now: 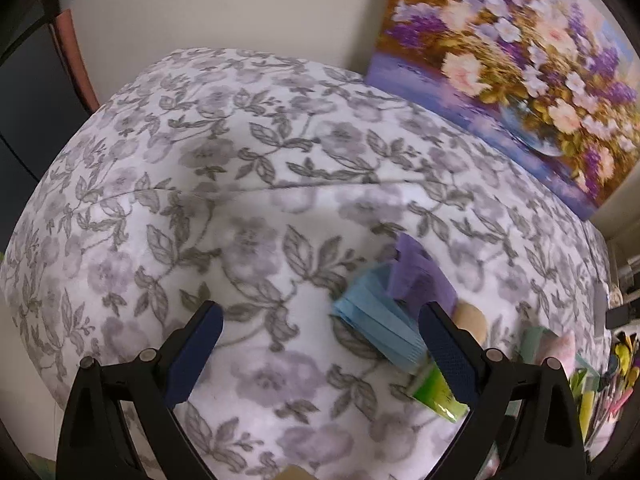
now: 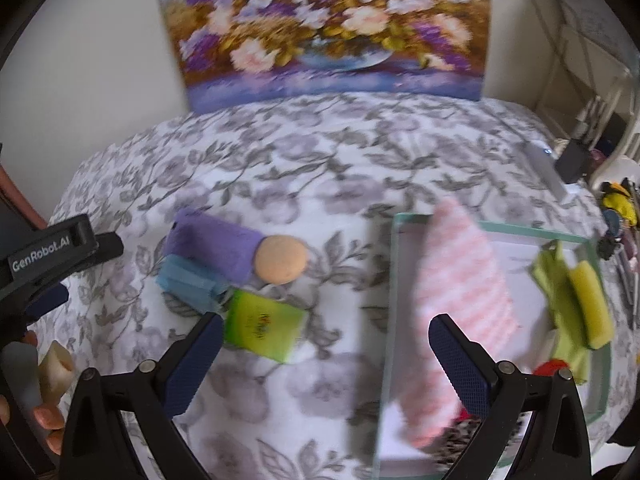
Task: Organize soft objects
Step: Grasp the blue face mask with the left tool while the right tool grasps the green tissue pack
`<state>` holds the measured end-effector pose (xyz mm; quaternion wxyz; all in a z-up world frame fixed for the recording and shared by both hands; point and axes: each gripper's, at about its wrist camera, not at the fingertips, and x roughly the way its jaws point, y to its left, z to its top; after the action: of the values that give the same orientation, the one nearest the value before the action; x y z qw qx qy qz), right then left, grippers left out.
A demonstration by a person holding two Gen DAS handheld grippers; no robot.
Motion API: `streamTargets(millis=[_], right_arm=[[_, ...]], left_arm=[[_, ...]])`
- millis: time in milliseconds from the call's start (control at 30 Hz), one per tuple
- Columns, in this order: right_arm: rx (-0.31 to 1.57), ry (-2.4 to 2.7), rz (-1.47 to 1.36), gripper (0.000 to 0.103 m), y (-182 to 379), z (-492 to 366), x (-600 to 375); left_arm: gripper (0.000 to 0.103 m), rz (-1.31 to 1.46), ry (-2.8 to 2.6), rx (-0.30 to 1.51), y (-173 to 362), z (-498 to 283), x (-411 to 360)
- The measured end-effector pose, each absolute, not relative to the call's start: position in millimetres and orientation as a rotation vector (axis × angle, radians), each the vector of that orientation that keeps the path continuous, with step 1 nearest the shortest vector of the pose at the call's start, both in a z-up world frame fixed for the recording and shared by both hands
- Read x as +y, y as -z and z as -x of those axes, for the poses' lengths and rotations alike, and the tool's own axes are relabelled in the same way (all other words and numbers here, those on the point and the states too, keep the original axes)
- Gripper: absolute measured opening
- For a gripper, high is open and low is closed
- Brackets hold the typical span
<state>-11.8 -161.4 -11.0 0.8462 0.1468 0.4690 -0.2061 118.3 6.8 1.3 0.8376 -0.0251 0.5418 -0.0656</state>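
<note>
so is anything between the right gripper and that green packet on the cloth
Nothing visible blocks it. The right gripper is open above bare floral cloth, and the green packet lies just past its left fingertip. The blue pads and round beige sponge sit beyond the packet, not in front.

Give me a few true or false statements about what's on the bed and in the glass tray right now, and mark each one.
1. The pink striped cloth lies in the glass tray. True.
2. The round tan sponge sits in the tray beside the yellow sponge. False: it is out on the bedspread, against the purple cloth.
3. The right gripper is shut on the green packet. False: its jaws are wide open and hold nothing.
4. The left gripper is open and empty. True.
5. A flower painting leans against the wall behind the bed. True.
</note>
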Motion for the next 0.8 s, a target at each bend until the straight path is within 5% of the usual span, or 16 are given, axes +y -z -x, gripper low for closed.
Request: streamTargets(millis=[800], right_arm=[[1.147, 0.382, -0.386, 0.103, 80, -32, -156]], left_arm=[[0.102, 0.119, 0.172, 1.342, 72, -156, 4]])
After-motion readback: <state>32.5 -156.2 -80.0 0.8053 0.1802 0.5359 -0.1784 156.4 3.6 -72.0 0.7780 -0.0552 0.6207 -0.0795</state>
